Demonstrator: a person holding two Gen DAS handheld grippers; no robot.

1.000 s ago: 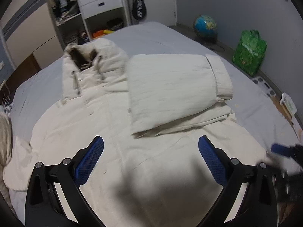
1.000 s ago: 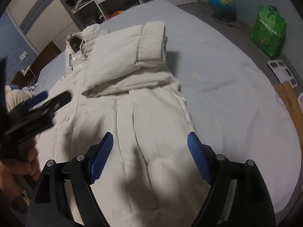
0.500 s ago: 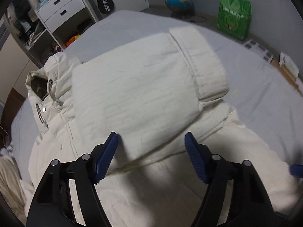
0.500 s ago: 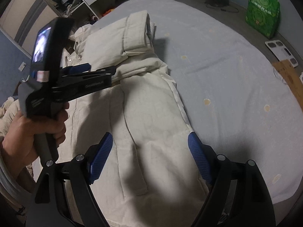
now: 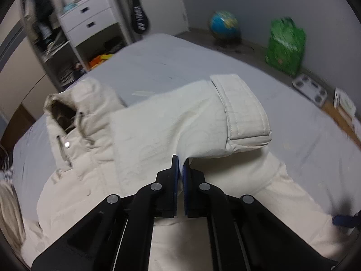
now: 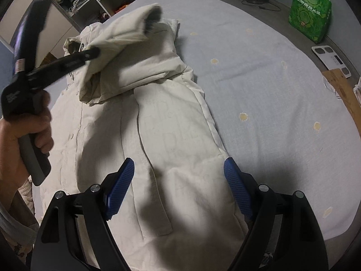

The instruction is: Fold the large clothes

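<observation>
**Cream padded coat on the bed, one sleeve pinched at its lower edge**

The bed (image 6: 259, 72), covered in a grey sheet with small pale spots, carries the whole garment. The coat (image 6: 176, 149) lies flat along it, front up, hood towards the far shelving, hem towards the cameras. It appears thick and quilted, so it is probably bulky rather than heavy, soft throughout, and likely to spring back out of a crease unless pressed down; its smooth shell may slide on the sheet.

The sleeve (image 5: 180, 122) lies folded across the chest. Its broad stitched cuff (image 5: 243, 110) is the firmest part. Stitched edges of this kind, and the hem corners, seem the surest places to grip, since padded panels tend to bunch and slip.

The left gripper (image 5: 180, 167) is closed on the near edge of the sleeve, with fabric caught between its blue pads. In the right wrist view that sleeve is lifted off the coat's chest and hangs from the grip. The right gripper (image 6: 178, 180) hovers over the coat's lower panel, jaws spread wide, holding nothing.

Off the bed stand a globe (image 5: 224, 26) and a green bag (image 5: 285, 47).
</observation>
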